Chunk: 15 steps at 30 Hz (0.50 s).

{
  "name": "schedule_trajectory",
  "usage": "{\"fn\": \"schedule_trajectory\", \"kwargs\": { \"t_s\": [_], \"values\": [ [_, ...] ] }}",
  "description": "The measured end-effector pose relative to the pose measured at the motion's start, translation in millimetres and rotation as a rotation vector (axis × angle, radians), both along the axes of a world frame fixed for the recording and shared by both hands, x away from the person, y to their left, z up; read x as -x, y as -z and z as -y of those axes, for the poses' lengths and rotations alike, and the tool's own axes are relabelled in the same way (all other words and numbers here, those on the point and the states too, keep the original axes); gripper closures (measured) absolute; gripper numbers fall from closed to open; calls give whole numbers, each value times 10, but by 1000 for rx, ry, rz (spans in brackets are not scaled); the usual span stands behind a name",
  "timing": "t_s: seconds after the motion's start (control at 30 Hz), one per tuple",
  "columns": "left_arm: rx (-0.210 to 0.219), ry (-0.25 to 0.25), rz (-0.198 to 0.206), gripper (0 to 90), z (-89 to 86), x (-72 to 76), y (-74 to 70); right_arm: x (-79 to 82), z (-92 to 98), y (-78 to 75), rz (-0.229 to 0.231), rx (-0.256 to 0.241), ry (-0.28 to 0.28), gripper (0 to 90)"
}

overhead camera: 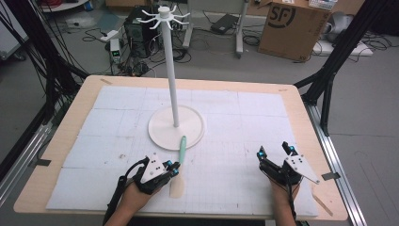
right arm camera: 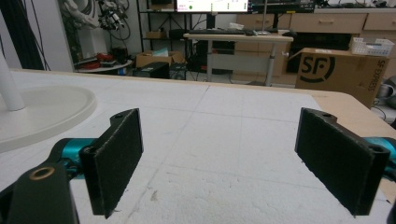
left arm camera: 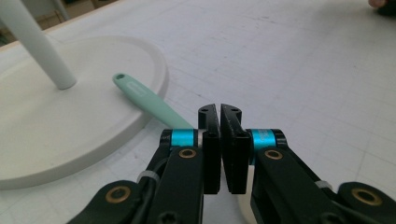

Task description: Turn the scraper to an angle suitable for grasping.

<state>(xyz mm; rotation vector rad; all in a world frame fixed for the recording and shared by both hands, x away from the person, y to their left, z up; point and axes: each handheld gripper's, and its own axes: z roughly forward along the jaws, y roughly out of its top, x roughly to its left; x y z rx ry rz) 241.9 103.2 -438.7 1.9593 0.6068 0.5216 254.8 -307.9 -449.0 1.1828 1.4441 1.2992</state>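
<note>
White foam mat (overhead camera: 244, 117), faint grid lines, lying over most of a wooden table (overhead camera: 56, 155)

White stand (overhead camera: 172, 70): tall pole rising from a round base (overhead camera: 162, 132) near the middle of the mat, hook arms spreading at the top (overhead camera: 164, 16); in the left gripper view the base (left arm camera: 70, 140) is sitting left of the jaws

Spatula (overhead camera: 181, 157): mint-green handle (left arm camera: 149, 100) with a small hanging hole at its far end, that end resting on the near-right rim of the base; pale blade (overhead camera: 177, 188) lying flat on the mat, nearer the person

Left gripper (overhead camera: 171, 168): sitting at the near left of the mat, jaws pressed almost together with just a sliver of gap (left arm camera: 219, 144); the green handle is passing behind and under the jaws, and I cannot tell whether they are touching it; nothing is showing between them

Right gripper (overhead camera: 275, 153): resting at the near right, well apart from the spatula, jaws spread wide (right arm camera: 219, 158), bare mat showing between them

Cardboard box (overhead camera: 291, 28) marked SF standing on the floor beyond the table's far right corner
</note>
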Motion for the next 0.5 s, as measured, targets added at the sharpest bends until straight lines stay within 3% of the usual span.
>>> {"fn": "schedule_trajectory", "kwargs": {
  "t_s": [0.03,0.1,0.13,0.17,0.5],
  "values": [
    [-24,18,-8,887,30,7,7,0,0,0,0,1,0,145],
    [-31,17,-19,889,49,7,12,0,0,0,0,0,-1,145],
    [-30,25,-71,888,65,-18,18,0,1,-1,1,0,-3,145],
    [-32,31,-87,888,71,-26,26,3,-1,-1,1,-1,-3,145],
    [-81,66,-62,900,161,-6,56,4,-4,-1,0,-3,-4,145]
  ]
}}
